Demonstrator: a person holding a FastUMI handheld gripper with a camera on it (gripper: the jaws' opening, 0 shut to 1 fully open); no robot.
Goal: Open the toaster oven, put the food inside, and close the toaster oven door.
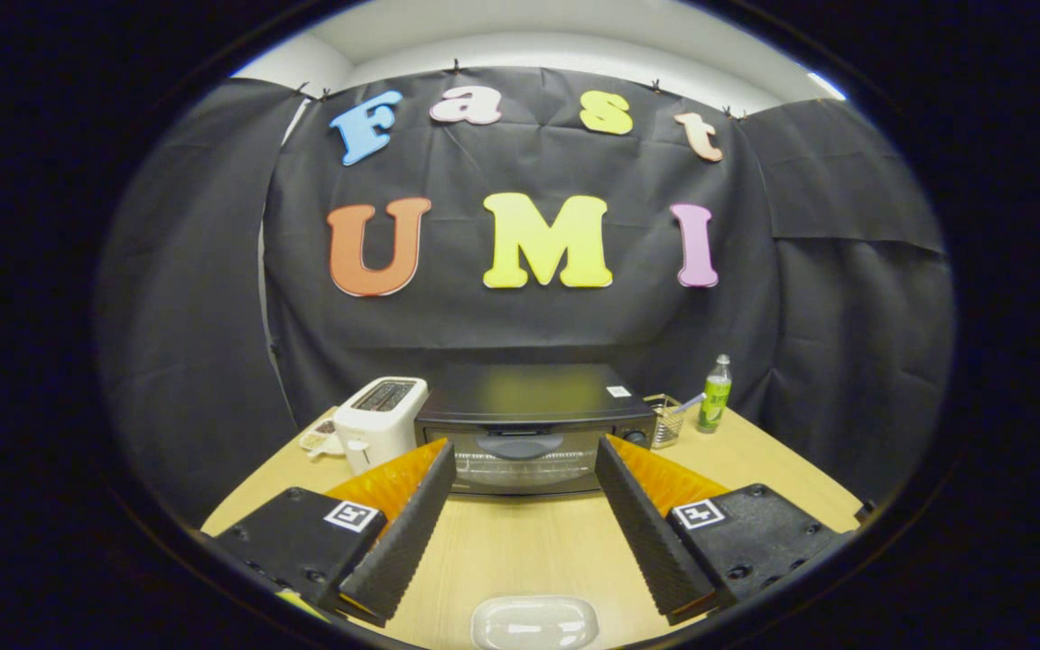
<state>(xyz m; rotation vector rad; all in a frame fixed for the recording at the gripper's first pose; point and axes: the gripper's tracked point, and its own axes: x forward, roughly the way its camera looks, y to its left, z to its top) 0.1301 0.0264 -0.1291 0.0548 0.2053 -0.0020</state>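
Note:
A black toaster oven [529,424] stands at the back of the wooden table [520,551], its glass door shut and its handle [520,444] facing me. My gripper [525,459] is open, its fingers spread wide with nothing between them, their tips a short way in front of the oven door. A pale translucent dish [533,623] lies on the table close under me, between the bases of the fingers; I cannot tell what it holds.
A white pop-up toaster [380,420] stands left of the oven, with a small plate [321,440] behind it. To the oven's right are a wire holder [664,420] with a utensil and a green bottle [715,394]. Black cloth walls close in the booth.

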